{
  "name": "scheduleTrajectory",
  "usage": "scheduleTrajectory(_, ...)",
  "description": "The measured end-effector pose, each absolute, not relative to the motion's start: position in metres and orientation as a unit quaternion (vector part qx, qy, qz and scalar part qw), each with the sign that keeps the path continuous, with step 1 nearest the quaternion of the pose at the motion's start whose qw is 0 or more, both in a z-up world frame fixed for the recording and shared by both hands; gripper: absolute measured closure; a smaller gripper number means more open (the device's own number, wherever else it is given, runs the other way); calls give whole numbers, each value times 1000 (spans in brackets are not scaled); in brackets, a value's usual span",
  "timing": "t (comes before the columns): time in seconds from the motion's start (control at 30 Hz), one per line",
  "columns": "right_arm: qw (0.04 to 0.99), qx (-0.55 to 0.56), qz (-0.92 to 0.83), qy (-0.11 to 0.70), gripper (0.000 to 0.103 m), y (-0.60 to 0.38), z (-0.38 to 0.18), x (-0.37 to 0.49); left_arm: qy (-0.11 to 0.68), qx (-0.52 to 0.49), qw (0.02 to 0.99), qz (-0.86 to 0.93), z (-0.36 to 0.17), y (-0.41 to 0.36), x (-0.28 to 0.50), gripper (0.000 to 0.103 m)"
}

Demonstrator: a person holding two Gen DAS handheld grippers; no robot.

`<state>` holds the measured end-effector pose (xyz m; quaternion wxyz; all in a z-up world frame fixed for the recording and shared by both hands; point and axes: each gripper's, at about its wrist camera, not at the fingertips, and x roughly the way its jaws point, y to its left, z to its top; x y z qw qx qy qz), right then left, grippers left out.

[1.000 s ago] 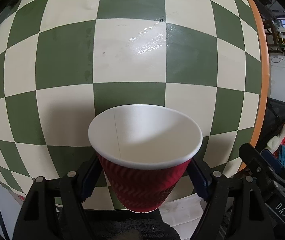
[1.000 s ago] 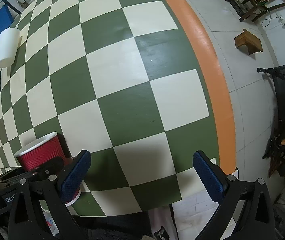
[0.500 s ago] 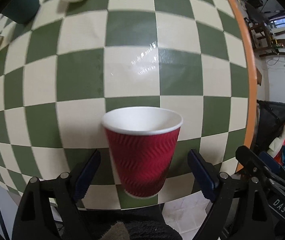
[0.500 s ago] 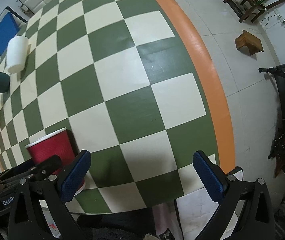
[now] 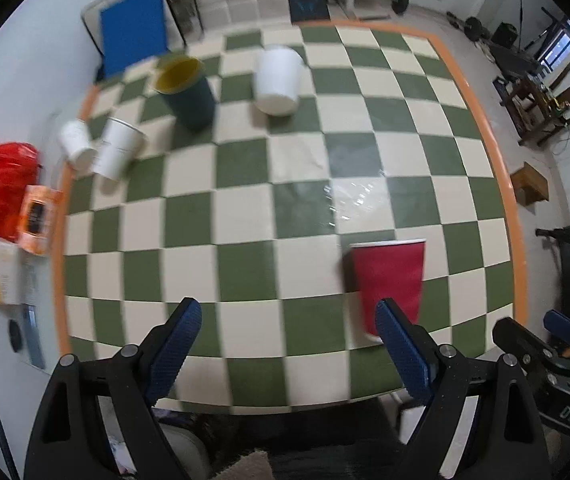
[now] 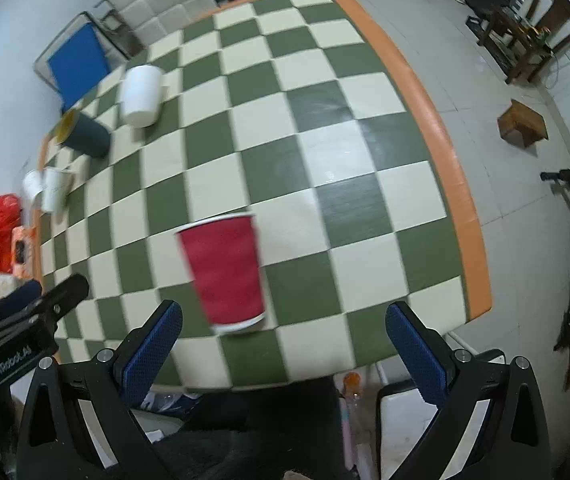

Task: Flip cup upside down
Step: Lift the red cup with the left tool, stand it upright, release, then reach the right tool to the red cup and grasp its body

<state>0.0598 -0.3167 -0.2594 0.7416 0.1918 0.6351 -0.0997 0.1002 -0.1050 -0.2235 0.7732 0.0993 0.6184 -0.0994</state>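
My left tongs (image 5: 287, 344) and right tongs (image 6: 283, 350) both gape empty, since the red paper cup (image 6: 225, 268) stands free, mouth-up, on the checkered bench (image 6: 325, 128).

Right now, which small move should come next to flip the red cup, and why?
Probably ease the right gripper forward and slightly left to straddle the red cup. The cup seems to stand wide end up, unheld. This gripper is open, and the cup sits ahead of it, nearer its left finger.

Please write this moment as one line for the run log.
red cup: upright on table, free | left claw: open | right claw: open | flip: not done
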Motion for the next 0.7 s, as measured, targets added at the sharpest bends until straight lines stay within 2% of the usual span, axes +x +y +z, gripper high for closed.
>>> scheduleTrajectory(0.33, 763, 183, -70, 616, 0, -249, -222, 27, 597, 84, 792, -97, -189, -57, 62, 14)
scheduleTrajectory(0.6, 760, 158, -50, 629, 0, -237, -222, 29, 605, 65, 789, -84, -202, -49, 61, 14)
scheduleTrajectory(0.63, 760, 143, -45, 633, 0, -238, -224, 32, 605, 67, 790, -77, -205, -50, 63, 13)
scheduleTrajectory(0.7, 761, 116, -42, 637, 0, -243, -228, 40, 607, 62, 790, -60, -217, -50, 69, 3)
